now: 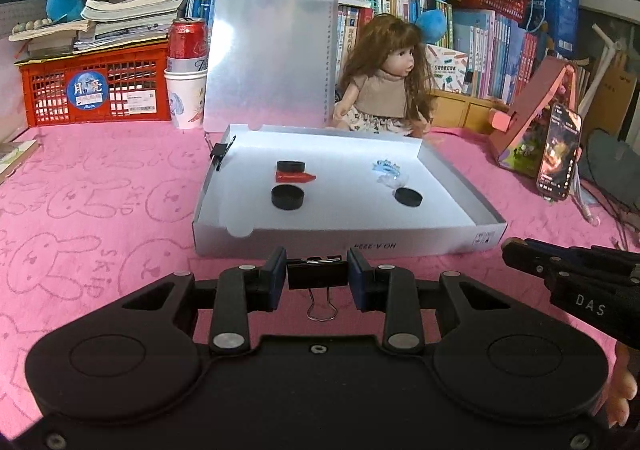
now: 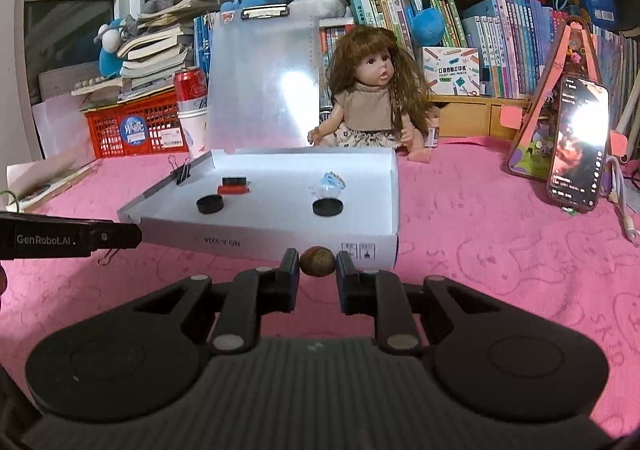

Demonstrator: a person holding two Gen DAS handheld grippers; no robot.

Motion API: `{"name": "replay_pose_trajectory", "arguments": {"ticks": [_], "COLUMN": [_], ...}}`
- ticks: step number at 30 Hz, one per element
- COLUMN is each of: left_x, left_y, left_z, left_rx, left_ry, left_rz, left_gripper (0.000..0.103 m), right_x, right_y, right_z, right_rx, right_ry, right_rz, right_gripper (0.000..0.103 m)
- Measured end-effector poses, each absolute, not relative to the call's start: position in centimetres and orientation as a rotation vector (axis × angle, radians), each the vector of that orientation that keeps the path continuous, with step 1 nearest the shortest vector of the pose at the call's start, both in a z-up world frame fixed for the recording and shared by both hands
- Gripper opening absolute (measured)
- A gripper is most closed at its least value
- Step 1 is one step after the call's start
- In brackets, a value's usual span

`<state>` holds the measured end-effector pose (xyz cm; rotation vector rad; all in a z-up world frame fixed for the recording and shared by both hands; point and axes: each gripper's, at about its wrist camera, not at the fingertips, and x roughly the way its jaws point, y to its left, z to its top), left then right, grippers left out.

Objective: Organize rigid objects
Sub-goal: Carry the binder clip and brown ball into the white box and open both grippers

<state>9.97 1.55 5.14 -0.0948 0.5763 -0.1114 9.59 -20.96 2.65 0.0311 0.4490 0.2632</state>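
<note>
Left gripper (image 1: 317,276) pinching a black binder clip (image 1: 317,276) just before the open white box (image 1: 344,240) on the pink cloth (image 1: 100,210), and right gripper (image 2: 318,268) closed on a brown walnut (image 2: 317,261) (near the box's front wall).

Two low, close wrist views along the fingers, sharing the white box (image 1: 344,240) and doll (image 2: 370,98).

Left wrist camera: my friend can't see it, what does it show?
The left tool grips a black binder clip above a pink cloth. Ahead, an open white box holds three black discs.
</note>
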Motion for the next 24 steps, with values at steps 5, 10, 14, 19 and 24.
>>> {"name": "replay_pose_trajectory", "arguments": {"ticks": [5, 10, 14, 19, 24], "left_x": [11.2, 12.9, 14.3, 16.6, 18.9], "left_y": [1.9, 2.1, 2.1, 2.4, 2.6], "left_z": [5.9, 6.2, 6.4, 6.7, 6.2], "left_rx": [-0.12, -0.155, -0.163, -0.192, -0.216], "left_ry": [0.574, 0.589, 0.592, 0.631, 0.677], "left_rz": [-0.124, -0.127, -0.13, -0.152, -0.156], "left_gripper": [0.031, 0.031, 0.031, 0.031, 0.031], "right_x": [10.8, 12.1, 13.3, 15.4, 17.7], "right_y": [-20.8, -20.4, -20.1, -20.3, -20.5], "right_z": [3.3, 3.6, 3.9, 4.5, 4.5], "right_rx": [0.055, 0.074, 0.073, 0.109, 0.139], "right_ry": [0.447, 0.458, 0.466, 0.501, 0.543], "right_rz": [0.266, 0.27, 0.274, 0.279, 0.272], "right_gripper": [0.024, 0.024, 0.024, 0.024, 0.024]}}
